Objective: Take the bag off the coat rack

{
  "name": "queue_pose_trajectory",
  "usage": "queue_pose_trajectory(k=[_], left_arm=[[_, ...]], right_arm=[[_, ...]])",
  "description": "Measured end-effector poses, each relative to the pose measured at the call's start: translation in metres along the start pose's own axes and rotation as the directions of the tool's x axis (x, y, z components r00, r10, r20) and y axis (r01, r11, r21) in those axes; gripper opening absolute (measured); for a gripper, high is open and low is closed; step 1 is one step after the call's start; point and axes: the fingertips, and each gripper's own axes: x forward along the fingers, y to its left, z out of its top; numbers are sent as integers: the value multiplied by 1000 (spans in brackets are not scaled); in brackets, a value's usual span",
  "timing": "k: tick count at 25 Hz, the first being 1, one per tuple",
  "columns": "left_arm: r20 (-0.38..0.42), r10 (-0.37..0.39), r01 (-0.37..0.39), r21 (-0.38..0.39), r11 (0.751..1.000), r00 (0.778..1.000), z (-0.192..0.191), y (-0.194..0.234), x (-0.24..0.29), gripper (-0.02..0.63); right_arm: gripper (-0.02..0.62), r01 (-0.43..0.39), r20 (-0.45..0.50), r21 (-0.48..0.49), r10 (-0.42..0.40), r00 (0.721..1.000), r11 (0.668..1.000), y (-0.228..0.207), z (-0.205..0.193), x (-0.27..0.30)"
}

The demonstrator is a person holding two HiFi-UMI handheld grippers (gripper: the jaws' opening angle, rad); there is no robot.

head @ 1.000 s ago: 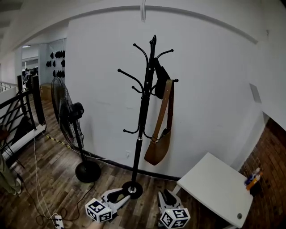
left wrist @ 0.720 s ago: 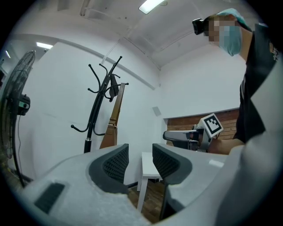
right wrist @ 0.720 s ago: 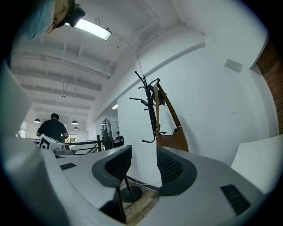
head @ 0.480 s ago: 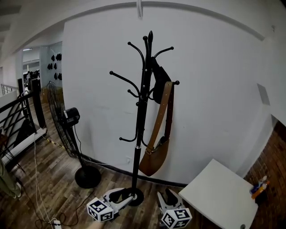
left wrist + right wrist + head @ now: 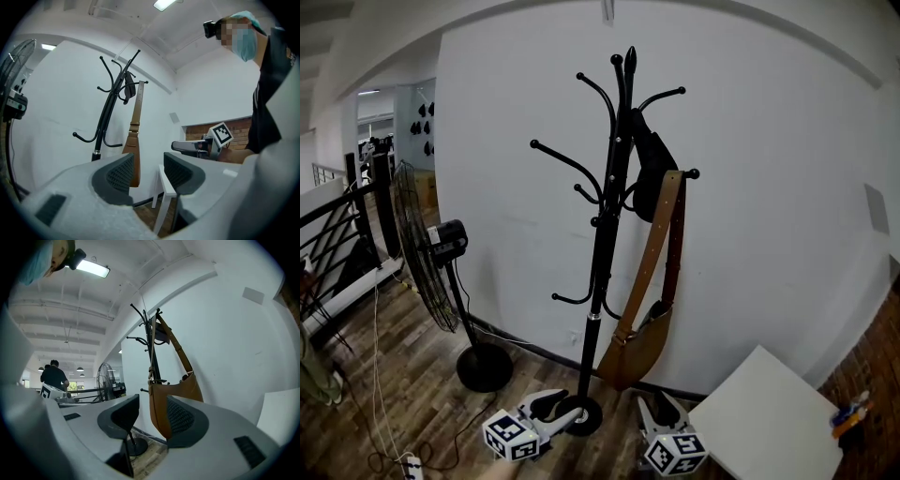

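A brown leather bag (image 5: 639, 349) hangs by its long strap (image 5: 662, 246) from an upper hook of the black coat rack (image 5: 602, 267), close to the white wall. My left gripper (image 5: 546, 405) is low down by the rack's base, far under the bag. Its jaws are opening with nothing between them. My right gripper (image 5: 662, 410) is just right of the base, below the bag, its jaws closing slightly on nothing. In the left gripper view the left gripper (image 5: 149, 171) points up at the bag (image 5: 133, 151). The right gripper (image 5: 152, 417) faces the bag (image 5: 161, 401) from nearby.
A black item (image 5: 652, 173) hangs on the same hook above the strap. A standing fan (image 5: 441, 272) is left of the rack, with a railing (image 5: 337, 239) beyond it. A white table (image 5: 769, 424) stands at the lower right, and a power strip (image 5: 416, 464) lies on the wooden floor.
The head view has come closer and shifted, so the rack and bag look larger and sit further right. Both grippers remain low by the rack's base.
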Motion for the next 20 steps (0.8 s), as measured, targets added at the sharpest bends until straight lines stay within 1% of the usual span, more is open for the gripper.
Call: queue_pose_trajectory(k=[5,9,15,20], left_arm=[[6,-55,55,-8,998,998,2,23,15,195],[3,-112,112,-13,994,994,10,51,28,195],[18,-215,215,-7,977,976,34,87,47,198],[25,-288,288,-17,957,957,42,110,58,198]], right_arm=[[164,51,7,-15,-51,999,999,-11,5,24],[169,111,16,-20,-111,994,994,-12,9,44],[169,214,29,-8,-214,976,977,-13,17,68],[166,297,50,-3,-297,954,955,-16,24,81]])
